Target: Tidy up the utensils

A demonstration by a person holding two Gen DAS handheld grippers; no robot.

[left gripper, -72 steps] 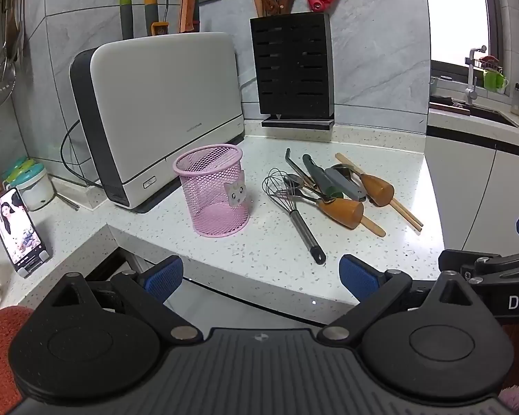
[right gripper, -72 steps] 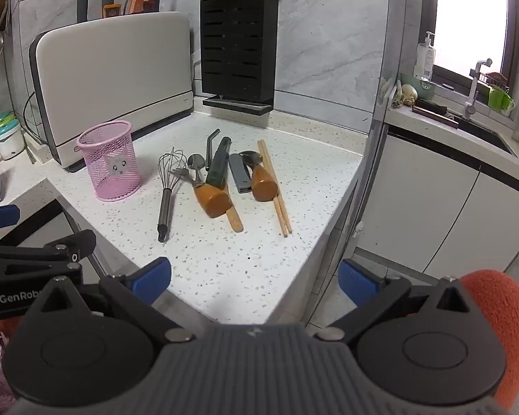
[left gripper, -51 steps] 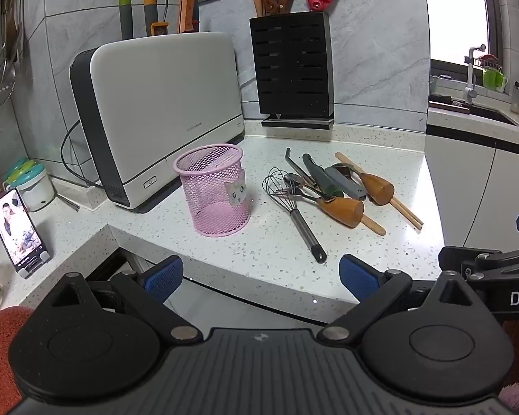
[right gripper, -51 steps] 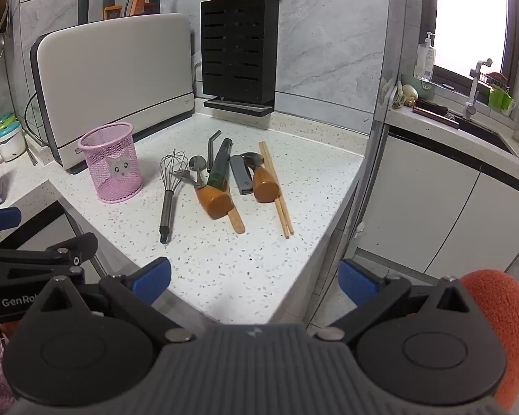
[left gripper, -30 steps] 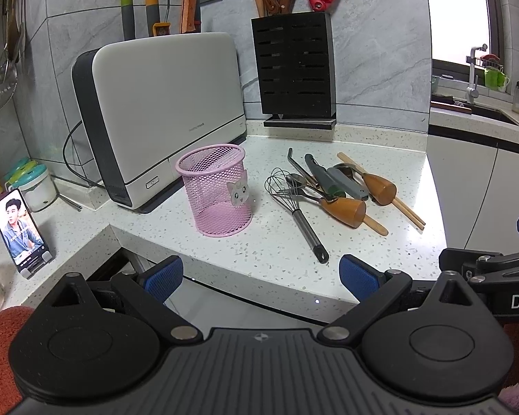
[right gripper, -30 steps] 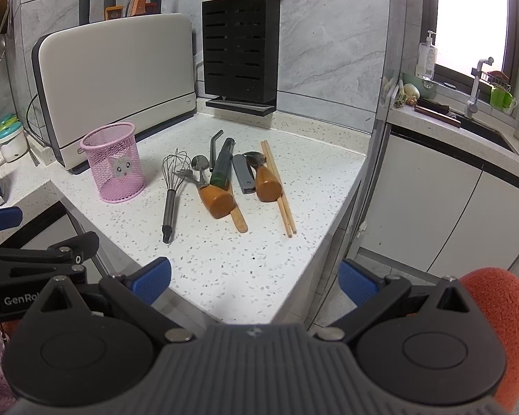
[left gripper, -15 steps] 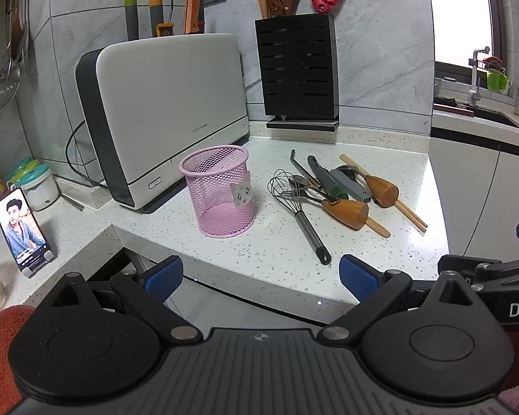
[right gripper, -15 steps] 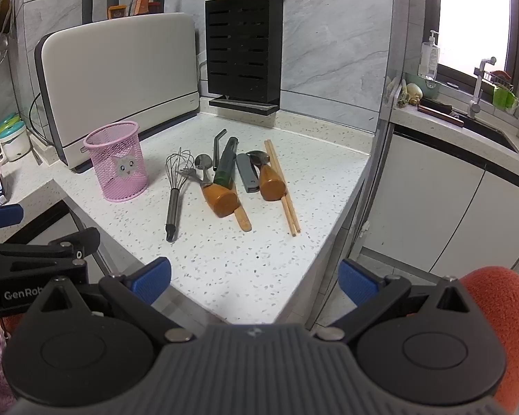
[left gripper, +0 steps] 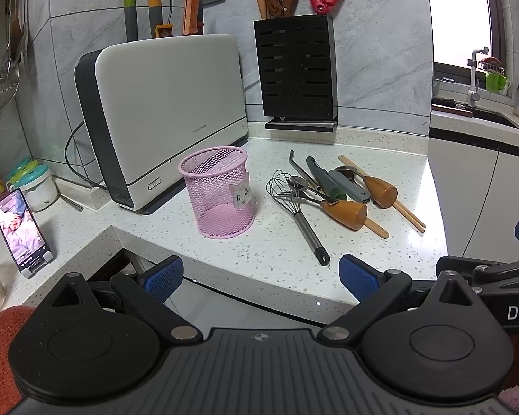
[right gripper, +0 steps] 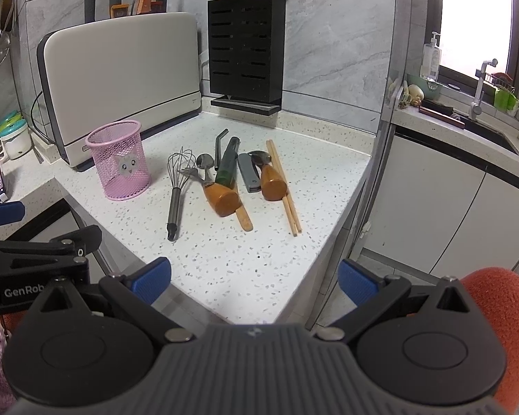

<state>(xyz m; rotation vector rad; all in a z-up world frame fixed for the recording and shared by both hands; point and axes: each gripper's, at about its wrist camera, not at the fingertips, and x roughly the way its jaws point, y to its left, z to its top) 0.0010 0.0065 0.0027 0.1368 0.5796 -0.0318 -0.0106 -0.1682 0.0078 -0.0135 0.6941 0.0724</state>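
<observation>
A pink mesh cup (left gripper: pixel 221 193) (right gripper: pixel 121 160) with a cat sticker stands empty on the white speckled counter (left gripper: pixel 259 252). To its right lies a loose pile: a steel whisk (left gripper: pixel 299 211) (right gripper: pixel 176 190), spoons with brown wooden handles (left gripper: pixel 344 209) (right gripper: pixel 223 199), a green-handled tool (right gripper: pixel 227 167), a grey-handled tool (right gripper: pixel 247 173), a bent metal straw (right gripper: pixel 220 147) and chopsticks (left gripper: pixel 384 193) (right gripper: pixel 283 186). My left gripper (left gripper: pixel 261 276) hangs open before the counter's front edge, holding nothing. My right gripper (right gripper: pixel 254 276) is open too, short of the counter's corner.
A white and black appliance (left gripper: pixel 162 114) and a black knife block (left gripper: pixel 296 72) stand at the back wall. A phone on a stand (left gripper: pixel 19 228) and lidded tubs (left gripper: pixel 31 183) sit far left. A sink area (right gripper: pixel 474 117) lies to the right.
Both grippers have drifted slightly closer to the counter and a little higher; the utensils and pink cup have not moved. Both stay open.
</observation>
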